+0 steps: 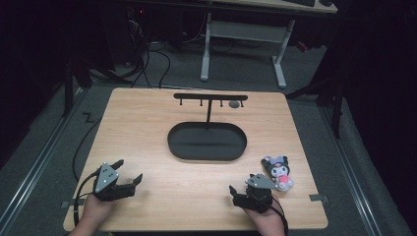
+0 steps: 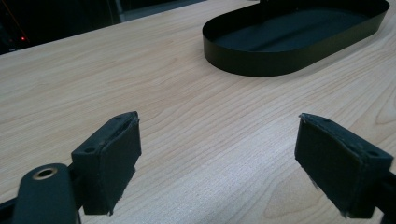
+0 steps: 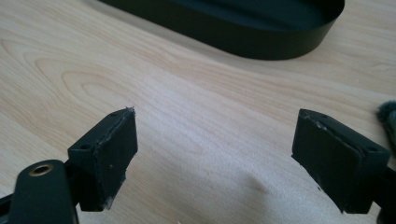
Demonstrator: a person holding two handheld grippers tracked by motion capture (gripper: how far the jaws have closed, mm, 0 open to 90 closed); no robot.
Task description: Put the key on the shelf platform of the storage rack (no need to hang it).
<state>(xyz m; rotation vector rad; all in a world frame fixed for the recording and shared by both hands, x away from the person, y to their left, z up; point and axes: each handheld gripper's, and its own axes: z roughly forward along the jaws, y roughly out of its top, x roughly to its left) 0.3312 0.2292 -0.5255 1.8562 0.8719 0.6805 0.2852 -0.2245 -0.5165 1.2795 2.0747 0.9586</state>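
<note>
plush toy (image 3: pixel 388 116) — cut by frame edge, hook's hanging item (image 1: pixel 234 104) — too small to tell

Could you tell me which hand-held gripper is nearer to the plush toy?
Right. The right hand-held gripper sits just beside the plush toy; the left hand-held gripper is far across the table.

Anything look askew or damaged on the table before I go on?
Mostly tidy. The small black-and-pink plush doll lies tipped on its side by the right tongs. The pad edges of those tongs look frayed. The black oval metal tray with its hook stand sits upright.
</note>
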